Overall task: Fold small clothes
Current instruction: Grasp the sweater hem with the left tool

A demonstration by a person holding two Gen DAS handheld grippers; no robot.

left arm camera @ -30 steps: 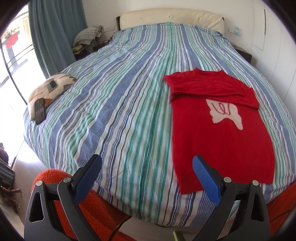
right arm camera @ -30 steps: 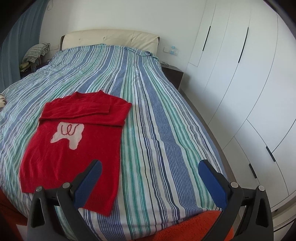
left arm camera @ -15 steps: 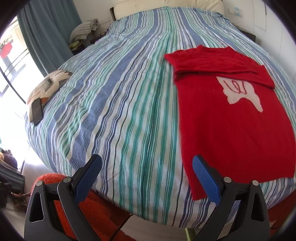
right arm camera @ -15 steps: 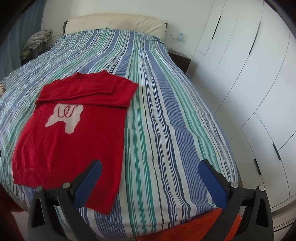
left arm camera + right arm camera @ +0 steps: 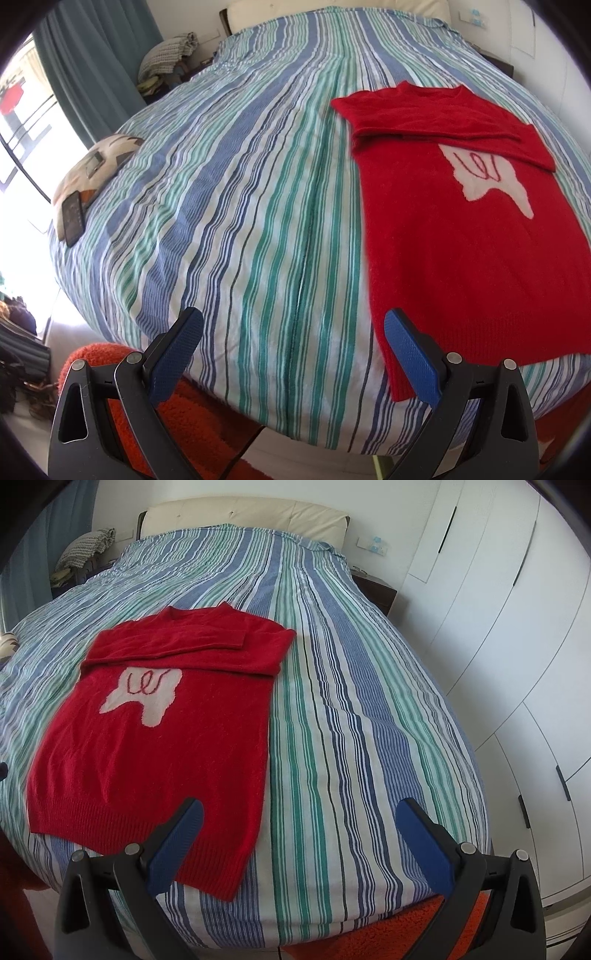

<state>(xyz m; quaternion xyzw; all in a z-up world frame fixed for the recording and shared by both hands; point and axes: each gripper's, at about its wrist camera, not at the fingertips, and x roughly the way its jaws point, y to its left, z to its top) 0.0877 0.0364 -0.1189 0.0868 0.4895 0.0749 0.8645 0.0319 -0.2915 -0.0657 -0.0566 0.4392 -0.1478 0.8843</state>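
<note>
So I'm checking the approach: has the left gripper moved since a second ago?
Yes. The left gripper has advanced toward the bed: the headboard has slid off the top of its view and the red sweater looms larger.

On the bed we see a sweater lying flat, hem toward us at the foot edge, neck toward the headboard. Its sleeves are folded across the chest. Our left gripper hangs over the foot edge, left of the sweater's near corner. Our right gripper hangs over the hem's right corner. A pillow lies at the bed's left edge with a phone on it. Wardrobes stand right of the bed; a rug lies below its foot.
</note>
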